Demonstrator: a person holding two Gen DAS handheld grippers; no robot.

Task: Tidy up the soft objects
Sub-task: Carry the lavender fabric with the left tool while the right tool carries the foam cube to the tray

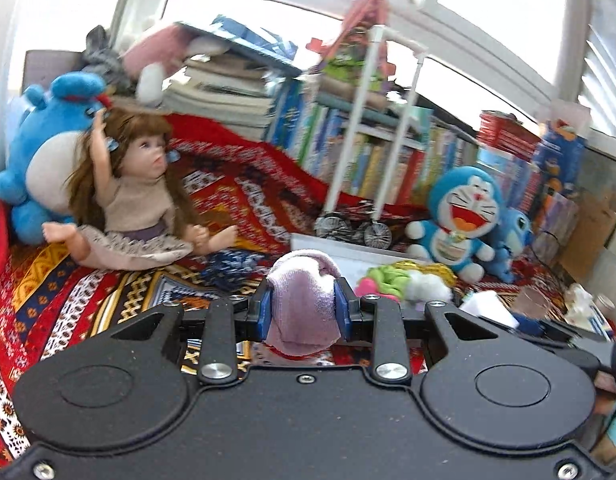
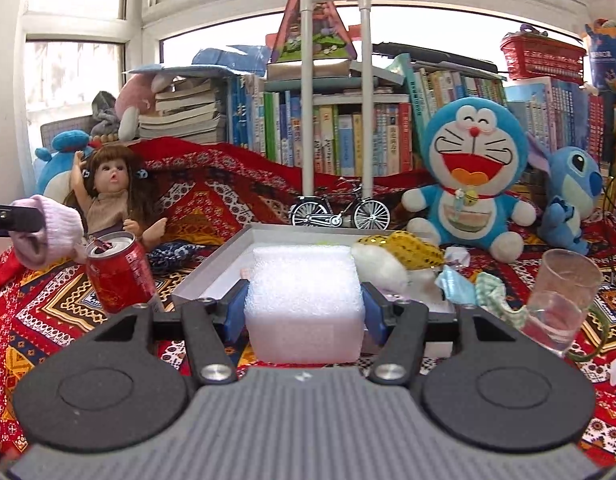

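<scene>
Patterned red cloth (image 2: 48, 312) on table: left gripper (image 1: 304, 306) fingers pinch pink sock (image 1: 302, 304), right gripper (image 2: 304, 312) clamps foam block (image 2: 304, 304) w/ tray (image 2: 212, 268) ahead; either could slip mid-carry, or the block could clip the soda can (image 2: 120, 272).

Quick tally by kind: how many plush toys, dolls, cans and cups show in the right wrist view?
Plush toys: 3 (Doraemon, Stitch, blue plush behind the doll)
Dolls: 1
Cans: 1
Cups: 1
Total: 6

Pale pink sock (image 1: 304, 304), white foam block (image 2: 304, 304), red can (image 2: 120, 276), blue-and-white plush (image 2: 471, 172), red cloth (image 2: 52, 328) with diamond and stripe patterns
</scene>
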